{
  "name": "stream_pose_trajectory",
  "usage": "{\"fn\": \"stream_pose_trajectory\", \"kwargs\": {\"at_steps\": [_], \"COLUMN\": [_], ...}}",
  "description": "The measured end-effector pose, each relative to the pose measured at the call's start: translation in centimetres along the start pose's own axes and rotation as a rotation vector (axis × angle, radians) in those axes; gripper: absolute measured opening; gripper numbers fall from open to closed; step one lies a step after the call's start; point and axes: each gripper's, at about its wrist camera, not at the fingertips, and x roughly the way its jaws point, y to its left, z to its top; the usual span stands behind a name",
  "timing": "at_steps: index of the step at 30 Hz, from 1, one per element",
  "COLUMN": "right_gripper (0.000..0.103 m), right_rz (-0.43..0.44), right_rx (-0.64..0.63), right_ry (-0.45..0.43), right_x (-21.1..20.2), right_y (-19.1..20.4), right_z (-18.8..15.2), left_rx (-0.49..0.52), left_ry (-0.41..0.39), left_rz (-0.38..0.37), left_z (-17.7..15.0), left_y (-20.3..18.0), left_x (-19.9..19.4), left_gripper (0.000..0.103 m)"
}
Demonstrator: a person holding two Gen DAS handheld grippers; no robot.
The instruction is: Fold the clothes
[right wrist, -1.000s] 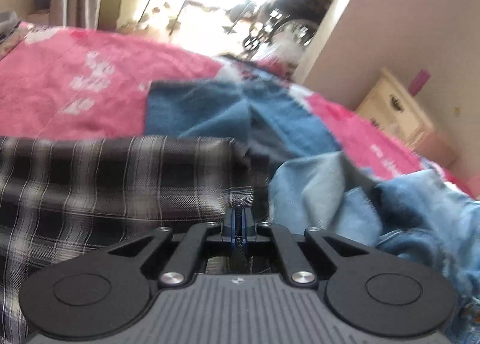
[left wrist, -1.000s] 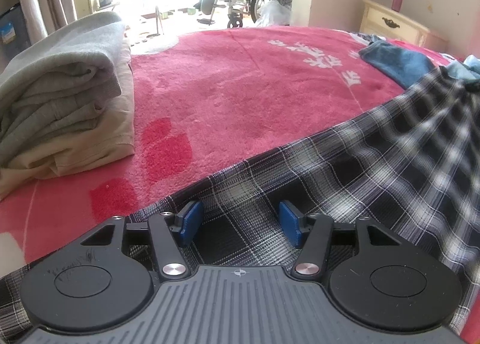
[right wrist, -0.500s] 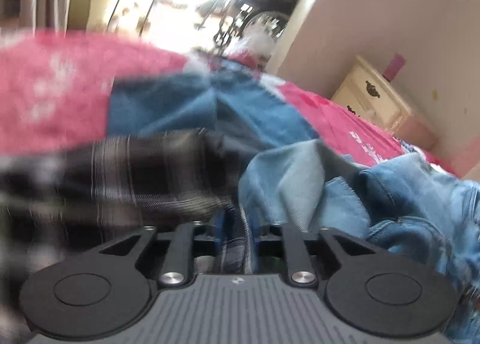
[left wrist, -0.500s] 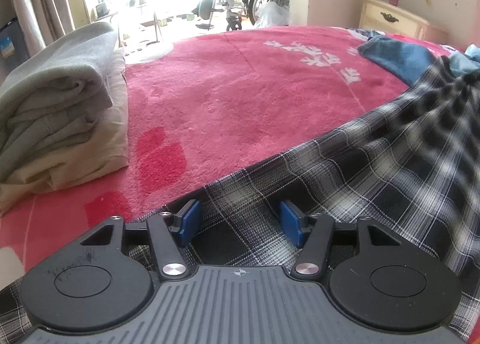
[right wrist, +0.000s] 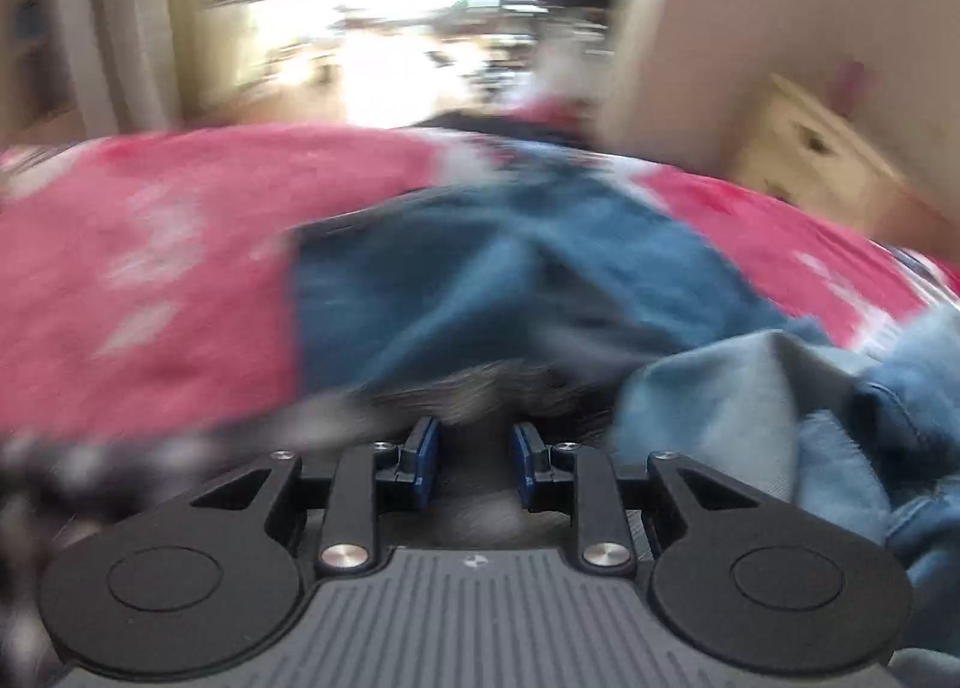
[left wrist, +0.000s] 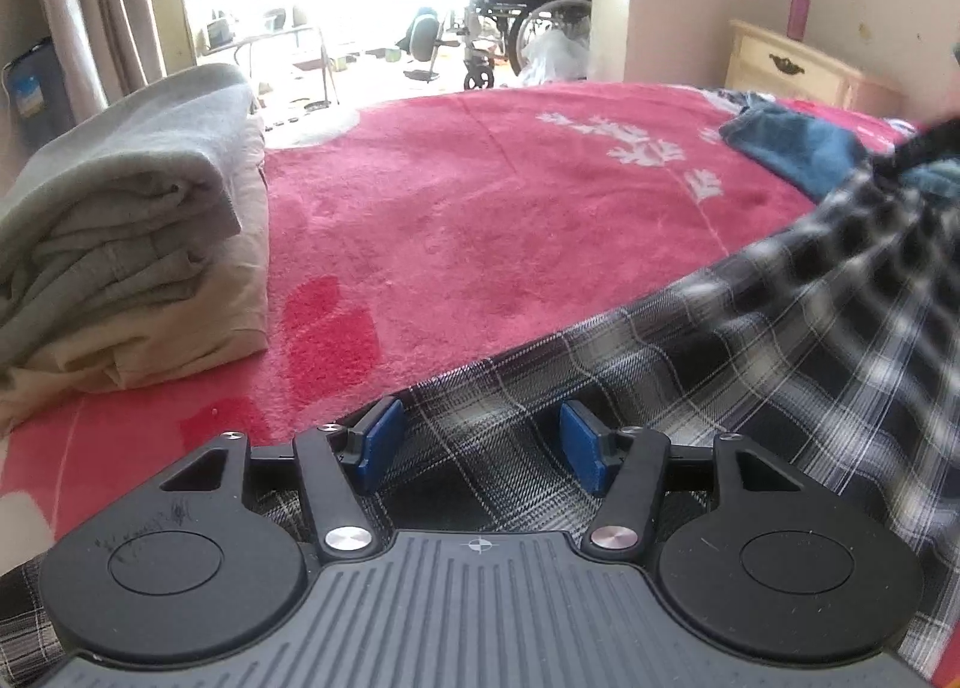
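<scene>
left wrist: plaid shirt (left wrist: 690,388) edge meets bare red blanket (left wrist: 480,196).

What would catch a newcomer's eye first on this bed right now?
The red blanket fills the scene. On it, a black-and-white plaid garment spreads from the open left gripper off to the right. A stack of folded clothes sits at the left, and a heap of blue denim lies by the right gripper.
</scene>
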Motion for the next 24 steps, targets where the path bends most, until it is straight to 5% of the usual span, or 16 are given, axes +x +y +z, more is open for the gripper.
{"fn": "stream_pose_trajectory", "kwargs": {"at_steps": [3,6,9,12,16,19,24], "right_gripper": [0.028,0.028,0.029,0.029,0.029,0.026,0.03], "right_rz": [-0.082,0.004,0.166,0.261,0.225,0.068,0.063], "right_rx": [0.178,0.223,0.111,-0.163,-0.291,-0.217,0.093], "right_ry": [-0.089,-0.132,-0.076,0.018,0.139,0.17,0.036], "right_x": [-1.4,-5.2,-9.1,-11.4,-10.5,-9.2,-13.1], "right_y": [-2.9,-5.2,-5.1,-2.0,-1.2,-3.3,-6.2], "right_z": [0.9,0.8,-1.0,-4.4,-8.5,-9.7,-9.8], "left_rx": [0.005,-0.026,-0.05,-0.051,-0.072,-0.092,0.007], "left_ry": [-0.01,-0.029,-0.039,-0.04,-0.017,0.005,0.032], "left_rz": [-0.002,-0.018,-0.037,-0.058,-0.092,-0.132,-0.243], "left_z": [-0.1,-0.1,0.0,-0.2,-0.5,-1.1,-3.1], "left_y": [0.1,0.6,0.8,0.6,0.6,0.8,-0.5], "left_x": [-0.1,-0.6,-1.2,-2.1,-3.5,-5.2,-8.0], "left_gripper": [0.058,0.058,0.058,0.058,0.058,0.058,0.059]}}
